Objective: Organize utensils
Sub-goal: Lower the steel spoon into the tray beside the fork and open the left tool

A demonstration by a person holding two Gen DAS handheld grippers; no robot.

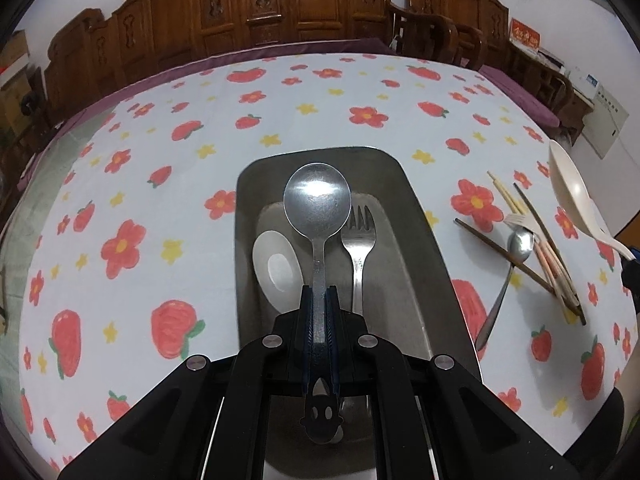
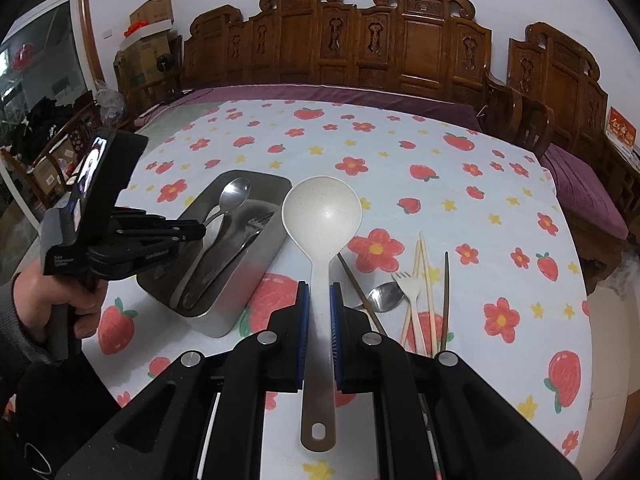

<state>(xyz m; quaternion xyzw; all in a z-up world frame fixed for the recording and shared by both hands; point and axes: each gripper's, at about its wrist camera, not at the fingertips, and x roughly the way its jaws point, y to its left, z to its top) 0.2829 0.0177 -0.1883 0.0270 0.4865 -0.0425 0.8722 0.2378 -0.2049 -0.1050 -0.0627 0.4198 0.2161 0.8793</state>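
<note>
My left gripper (image 1: 320,294) is shut on the handle of a steel spoon (image 1: 318,200) and holds it above a metal tray (image 1: 416,216). A steel fork (image 1: 360,240) and a white spoon (image 1: 278,268) lie in the tray. My right gripper (image 2: 319,292) is shut on the handle of a white ladle (image 2: 322,216), held above the table, right of the tray (image 2: 256,264). The left gripper (image 2: 192,232) with its spoon (image 2: 234,196) also shows over the tray in the right wrist view. The ladle also shows in the left wrist view (image 1: 572,192).
A floral tablecloth (image 1: 160,160) covers the table. Right of the tray lie chopsticks (image 2: 426,280), a white plastic fork (image 2: 410,292) and a small steel spoon (image 2: 384,296). Carved wooden chairs (image 2: 400,48) line the far edge.
</note>
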